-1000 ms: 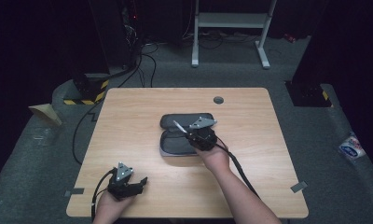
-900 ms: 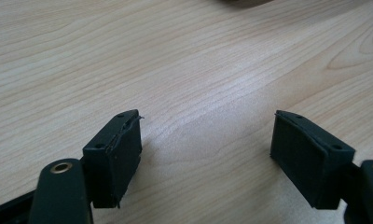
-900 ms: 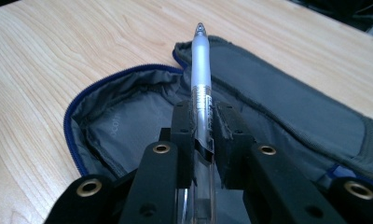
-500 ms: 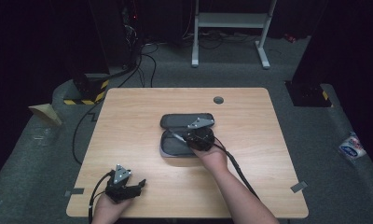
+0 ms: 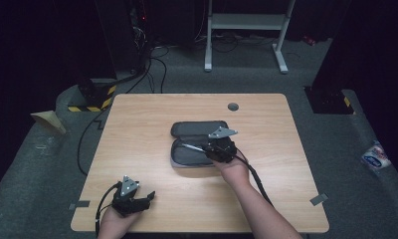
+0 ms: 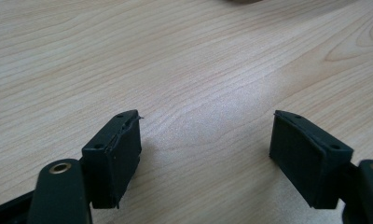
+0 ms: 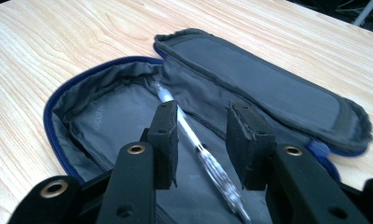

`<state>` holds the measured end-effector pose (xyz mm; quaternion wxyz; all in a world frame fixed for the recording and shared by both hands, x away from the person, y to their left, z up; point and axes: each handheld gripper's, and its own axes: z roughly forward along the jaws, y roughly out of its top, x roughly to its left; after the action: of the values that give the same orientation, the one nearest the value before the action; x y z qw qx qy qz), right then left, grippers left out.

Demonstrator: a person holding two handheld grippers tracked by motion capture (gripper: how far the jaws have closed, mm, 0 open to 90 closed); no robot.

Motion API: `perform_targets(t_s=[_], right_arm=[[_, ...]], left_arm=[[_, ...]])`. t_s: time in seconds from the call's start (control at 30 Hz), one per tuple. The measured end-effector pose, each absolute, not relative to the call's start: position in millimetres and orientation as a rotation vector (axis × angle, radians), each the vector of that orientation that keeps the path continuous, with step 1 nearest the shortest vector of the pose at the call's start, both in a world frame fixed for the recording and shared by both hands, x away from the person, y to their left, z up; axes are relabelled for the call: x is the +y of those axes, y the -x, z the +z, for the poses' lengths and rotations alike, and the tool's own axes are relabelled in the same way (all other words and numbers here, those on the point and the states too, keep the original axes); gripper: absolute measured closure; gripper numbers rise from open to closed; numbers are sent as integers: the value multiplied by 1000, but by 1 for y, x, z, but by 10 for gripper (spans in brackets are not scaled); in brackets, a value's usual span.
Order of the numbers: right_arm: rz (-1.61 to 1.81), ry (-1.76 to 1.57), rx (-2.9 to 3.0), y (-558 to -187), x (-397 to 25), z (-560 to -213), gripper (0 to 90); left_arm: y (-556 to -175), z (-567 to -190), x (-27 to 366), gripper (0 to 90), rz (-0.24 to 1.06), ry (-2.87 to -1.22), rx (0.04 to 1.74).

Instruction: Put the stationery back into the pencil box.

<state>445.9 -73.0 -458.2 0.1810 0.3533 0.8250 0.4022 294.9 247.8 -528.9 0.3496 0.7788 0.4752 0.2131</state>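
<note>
My right gripper [image 7: 201, 123] is let go over the pen [image 7: 194, 140] in the case [image 7: 268, 88]; my left gripper [image 6: 205, 149] is wide apart.

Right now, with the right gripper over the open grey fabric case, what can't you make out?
- Clear plastic pen: right gripper view, its near end runs off the bottom edge, blurred.
- Right gripper: jaws stand apart around the pen; touching or not, unclear.
- Open grey fabric pencil case: high view, the right gripper covers its right end.
- Printed word on the case lining: too small to read.
</note>
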Motion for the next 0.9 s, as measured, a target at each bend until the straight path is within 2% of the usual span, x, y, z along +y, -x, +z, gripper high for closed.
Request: perform_targets(t_s=[0.43, 0.9], right_arm=[[1155, -1099, 2243, -438, -105, -466, 427], [1105, -1212, 2089, -414, -181, -484, 385]], left_arm=[[-295, -529, 248, 249, 550, -2015, 1231], [-296, -529, 248, 248, 555, -2021, 1227]])
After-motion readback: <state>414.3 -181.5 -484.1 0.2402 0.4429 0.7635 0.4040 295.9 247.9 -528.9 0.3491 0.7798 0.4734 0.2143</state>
